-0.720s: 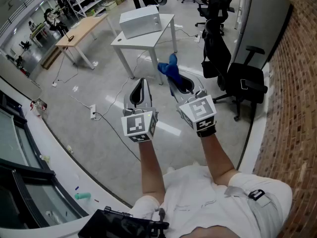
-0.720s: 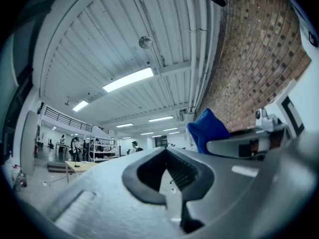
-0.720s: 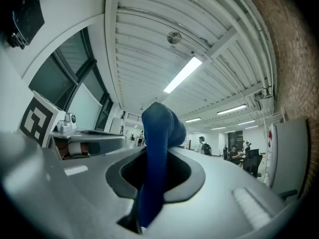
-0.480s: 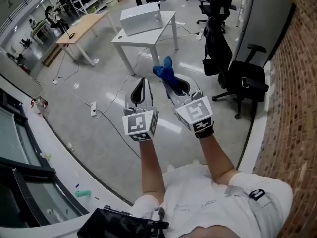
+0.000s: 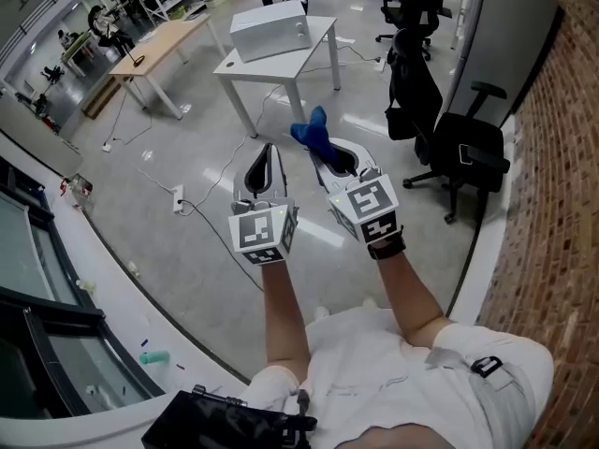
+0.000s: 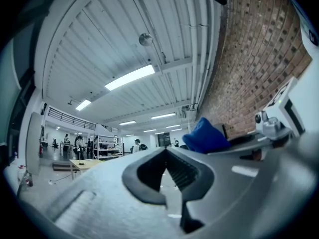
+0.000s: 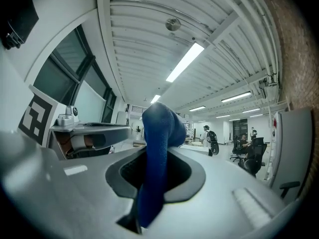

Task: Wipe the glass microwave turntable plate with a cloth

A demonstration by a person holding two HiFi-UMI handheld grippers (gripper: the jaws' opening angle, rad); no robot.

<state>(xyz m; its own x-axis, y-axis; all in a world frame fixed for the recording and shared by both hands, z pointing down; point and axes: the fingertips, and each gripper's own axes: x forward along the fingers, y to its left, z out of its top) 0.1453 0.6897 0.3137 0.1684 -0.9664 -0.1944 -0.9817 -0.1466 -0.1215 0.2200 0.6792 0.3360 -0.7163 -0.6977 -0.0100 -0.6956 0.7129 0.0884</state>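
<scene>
Pinching the blue cloth (image 5: 312,131) in the right gripper (image 5: 323,151), left gripper (image 5: 269,152) pressed together on nothing, far from the microwave (image 5: 270,30): could drop the cloth if squeezed too softly.

Far across the room, a white table (image 5: 299,59) stands on the glossy grey floor (image 5: 187,251). It carries a white microwave (image 5: 270,28) on its far part and a small dark object (image 5: 229,65) by its left corner. Further left, a long wooden table (image 5: 159,52) stands on the same floor. A white power strip (image 5: 176,199) and trailing cables (image 5: 208,219) lie on the floor at the near left, and black office chairs (image 5: 468,152) stand at the right.
</scene>
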